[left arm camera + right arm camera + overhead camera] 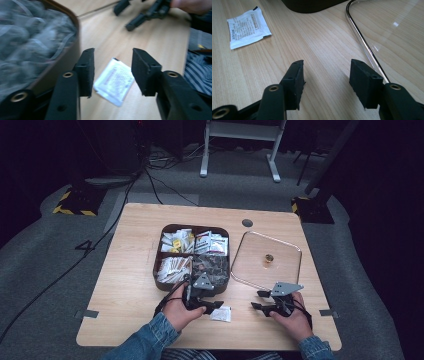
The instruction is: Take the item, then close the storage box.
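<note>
A small white sachet (221,313) with printed text lies flat on the wooden table, just in front of a dark divided tray (156,265). My left gripper (210,306) hovers over it. In the left gripper view the jaws stand apart and the sachet (114,81) lies on the table between and below them, untouched. My left gripper (113,53) is open. My right gripper (259,300) rests to the right, near the table's front edge. The right gripper (327,67) is open over bare wood, and the sachet (247,27) lies off to its upper left.
The tray's compartments hold several white, yellow and dark packets; its dark wall (72,50) is close on the left gripper's left. A clear glass lid (287,270) with a gold knob (268,258) lies right of the tray, its metal rim (362,40) close to the right gripper.
</note>
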`<act>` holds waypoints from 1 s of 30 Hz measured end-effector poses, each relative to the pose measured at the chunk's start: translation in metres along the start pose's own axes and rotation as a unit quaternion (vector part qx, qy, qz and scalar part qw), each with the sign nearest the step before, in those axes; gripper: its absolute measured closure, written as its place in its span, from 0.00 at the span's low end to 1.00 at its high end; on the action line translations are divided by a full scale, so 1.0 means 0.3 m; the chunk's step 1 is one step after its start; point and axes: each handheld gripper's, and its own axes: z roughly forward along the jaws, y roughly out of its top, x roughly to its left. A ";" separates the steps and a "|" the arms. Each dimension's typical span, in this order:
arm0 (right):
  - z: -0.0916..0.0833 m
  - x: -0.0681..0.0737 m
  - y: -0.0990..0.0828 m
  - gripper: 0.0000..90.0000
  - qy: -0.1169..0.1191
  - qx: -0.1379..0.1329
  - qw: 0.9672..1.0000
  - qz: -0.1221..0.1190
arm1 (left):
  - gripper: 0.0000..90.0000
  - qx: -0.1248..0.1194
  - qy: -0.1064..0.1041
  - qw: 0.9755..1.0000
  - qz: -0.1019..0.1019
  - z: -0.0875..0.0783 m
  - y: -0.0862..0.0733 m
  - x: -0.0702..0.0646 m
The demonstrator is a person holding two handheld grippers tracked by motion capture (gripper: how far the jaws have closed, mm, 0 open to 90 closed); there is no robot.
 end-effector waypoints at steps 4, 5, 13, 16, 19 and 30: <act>0.000 -0.002 0.000 0.51 0.001 0.000 1.000 0.001 | 0.55 -0.012 0.024 1.000 -0.012 -0.028 -0.014 0.009; 0.000 -0.002 0.000 0.51 0.002 0.000 1.000 0.002 | 0.55 -0.014 0.029 0.999 -0.015 -0.035 -0.019 0.011; 0.001 -0.004 0.001 0.51 0.003 -0.001 1.000 0.005 | 0.51 -0.025 0.057 0.997 -0.033 -0.090 -0.060 0.042; 0.001 -0.005 0.001 0.51 0.003 -0.001 1.000 0.005 | 0.51 -0.024 0.069 0.997 -0.034 -0.103 -0.075 0.053; 0.001 -0.004 0.001 0.50 0.003 -0.001 1.000 0.004 | 0.50 -0.022 0.081 0.996 -0.035 -0.112 -0.094 0.063; 0.010 -0.005 0.017 0.50 0.018 -0.007 0.999 0.025 | 0.46 -0.005 0.100 0.994 -0.049 -0.129 -0.153 0.074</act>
